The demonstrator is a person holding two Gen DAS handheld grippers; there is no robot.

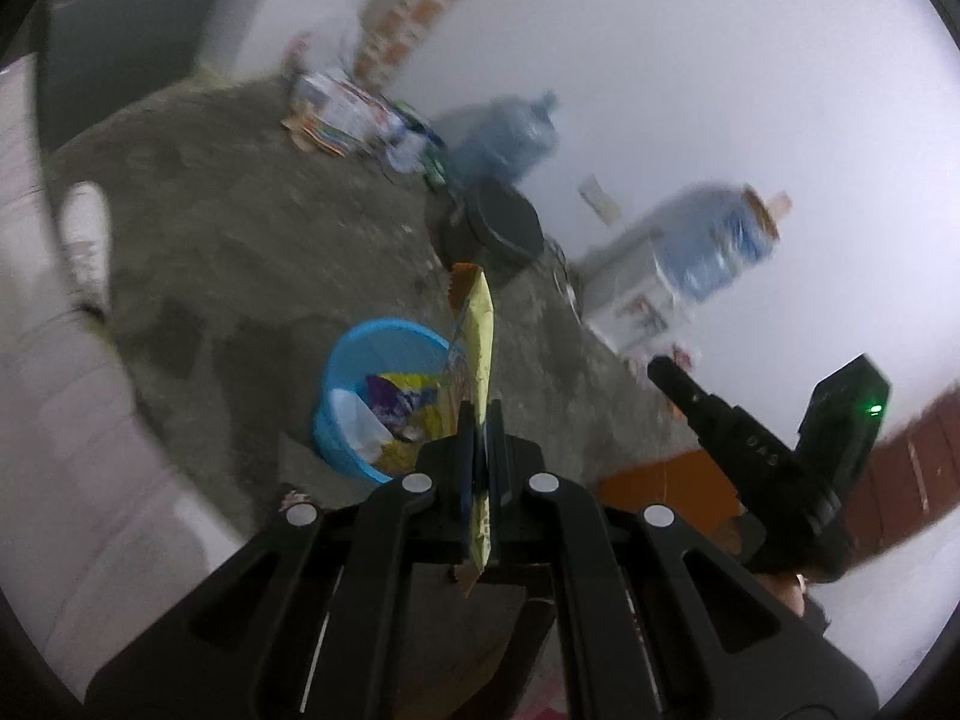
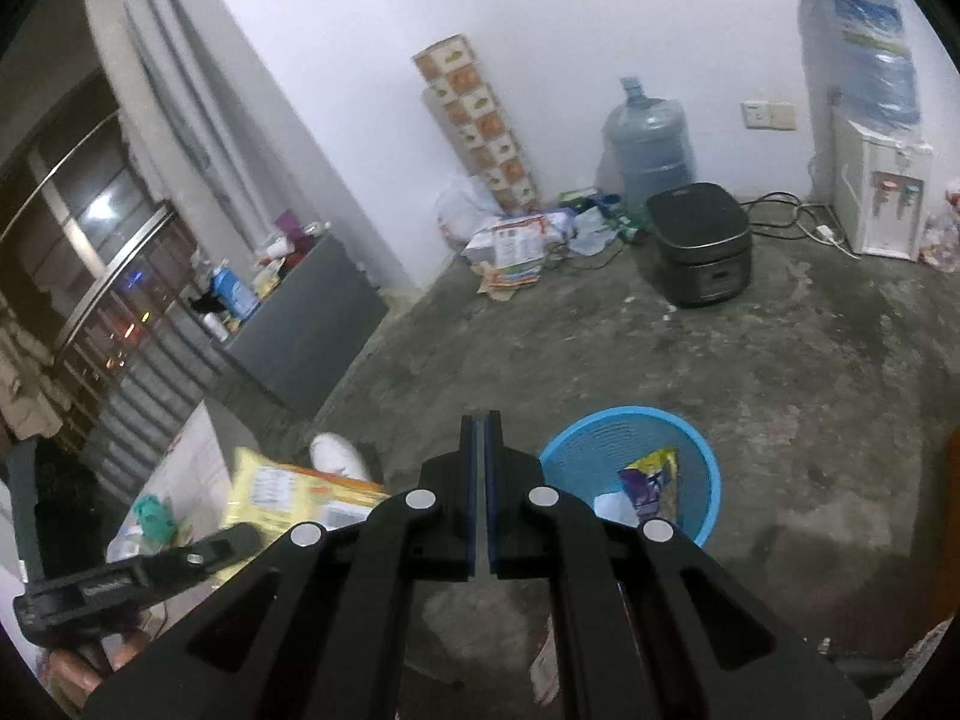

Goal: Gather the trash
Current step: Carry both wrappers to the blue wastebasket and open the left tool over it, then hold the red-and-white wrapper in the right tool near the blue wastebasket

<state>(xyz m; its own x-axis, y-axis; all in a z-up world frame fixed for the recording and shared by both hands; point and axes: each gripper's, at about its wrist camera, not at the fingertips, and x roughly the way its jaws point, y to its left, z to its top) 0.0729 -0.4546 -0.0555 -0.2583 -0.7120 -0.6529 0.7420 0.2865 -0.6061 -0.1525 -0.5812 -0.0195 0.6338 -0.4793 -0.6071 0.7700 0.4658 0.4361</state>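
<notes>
My left gripper (image 1: 479, 420) is shut on a yellow snack wrapper (image 1: 475, 336), held edge-on above the concrete floor, just right of a blue basket (image 1: 342, 396) that holds several wrappers. The right gripper (image 1: 672, 375) shows at the right of the left wrist view. In the right wrist view my right gripper (image 2: 479, 420) is shut and empty, just left of the blue basket (image 2: 576, 450). The left gripper (image 2: 234, 540) and its yellow wrapper (image 2: 288, 492) show at lower left.
A black rice cooker (image 2: 702, 240), a blue water jug (image 2: 651, 150), a water dispenser (image 2: 876, 198) and a paper pile (image 2: 516, 252) stand along the far wall. A grey cabinet (image 2: 312, 324) is at left. A white shoe (image 2: 339, 456) is near the basket.
</notes>
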